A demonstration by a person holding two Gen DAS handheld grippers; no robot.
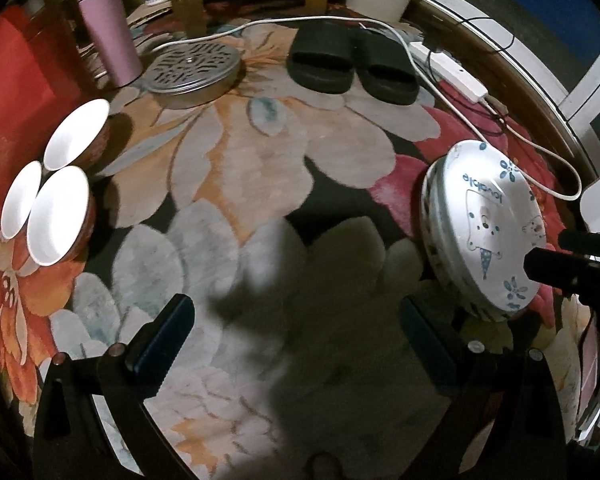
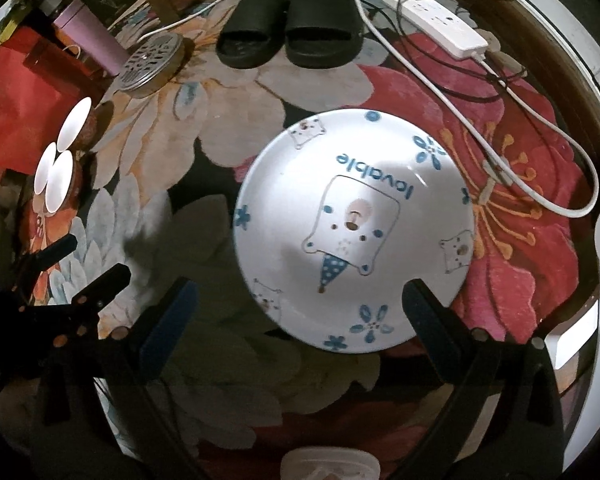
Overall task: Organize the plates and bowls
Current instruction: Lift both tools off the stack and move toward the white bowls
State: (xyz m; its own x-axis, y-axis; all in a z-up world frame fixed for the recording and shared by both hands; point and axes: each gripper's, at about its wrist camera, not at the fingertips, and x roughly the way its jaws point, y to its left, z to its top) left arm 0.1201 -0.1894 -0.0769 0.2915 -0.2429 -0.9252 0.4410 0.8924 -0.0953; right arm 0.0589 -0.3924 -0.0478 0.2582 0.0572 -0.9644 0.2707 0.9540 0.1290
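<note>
Right gripper (image 2: 296,316): jaws spread to their widest, nothing between the pads; the near rim of the stack of plates (image 2: 354,232) lies just ahead of the fingertips, and whether the right-hand pad touches that rim cannot be told. Left gripper (image 1: 298,332): jaws likewise spread wide, over bare carpet (image 1: 236,152), holding nothing. The plates, topped by one printed with a bear and blue flowers, rest on the carpet; the left wrist view shows several rims one under another. Three white bowls (image 1: 58,216) sit together well apart to the left, rims touching or nearly so. A white cable (image 2: 452,108) runs from the power strip (image 2: 436,26) past the far edge of the plates. Likely faults from here: a grip that closes on the top rim alone probably lifts one plate and drags or tips those under it; a smooth glazed rim can slip from the pads if pinched near its edge; a sweep toward the cable may snag it; and bowls set this close could knock together when one is taken. A pair of slippers (image 2: 288,34), a metal lid (image 2: 150,62) and a pink flask (image 1: 108,28) lie further off, clear of the work.
</note>
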